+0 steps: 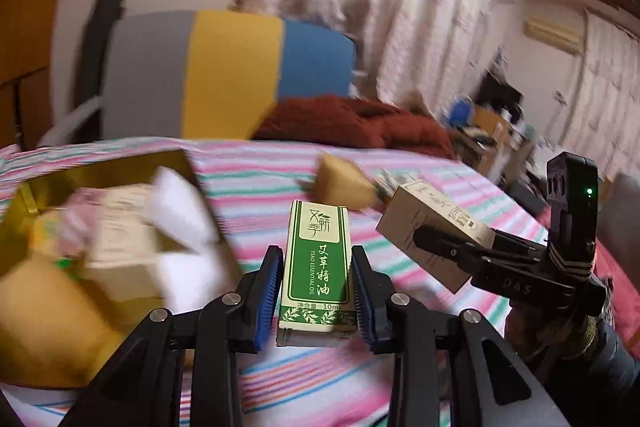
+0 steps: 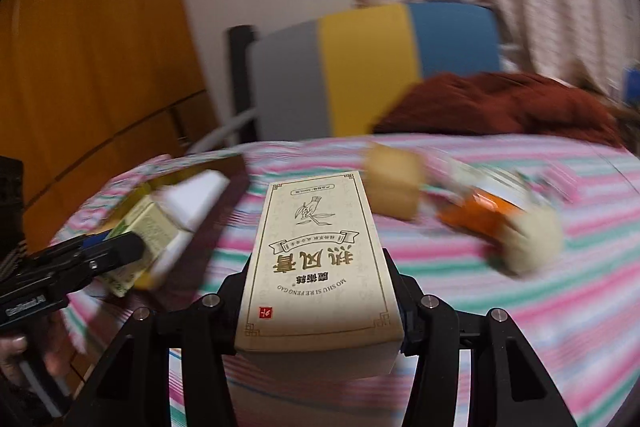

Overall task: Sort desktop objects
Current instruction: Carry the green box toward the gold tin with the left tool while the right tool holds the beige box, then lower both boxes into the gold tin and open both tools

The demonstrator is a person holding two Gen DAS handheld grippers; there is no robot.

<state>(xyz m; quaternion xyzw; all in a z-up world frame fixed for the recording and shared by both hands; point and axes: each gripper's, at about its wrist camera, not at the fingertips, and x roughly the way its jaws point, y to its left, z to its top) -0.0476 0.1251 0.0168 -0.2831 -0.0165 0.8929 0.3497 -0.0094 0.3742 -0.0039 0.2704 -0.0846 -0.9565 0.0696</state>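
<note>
1. The left gripper [image 1: 316, 291] pinches a green essential-oil carton [image 1: 316, 267] between its blue pads [image 1: 270, 291], which bear on the long side faces; the carton stands upright and projects forward of the fingertips.
2. The right gripper [image 2: 320, 291] clamps a cream ointment carton [image 2: 320, 251] by its two long sides, the printed face up and the far end ahead of the claw.
3. Handling (judged): both are light, thin card cartons, stiff along the edges but crushable; mid-length side faces are the safest hold.
4. Legible text: green carton, "TSAO ESSENTIAL OIL", "10ml"; cream carton, "MO SHU SI RE FENG GAO", inverted.
5. A gold tray [image 1: 24, 195] of blurred boxes lies left of and beyond the left claw, on the striped cloth [image 1: 440, 267].
</note>
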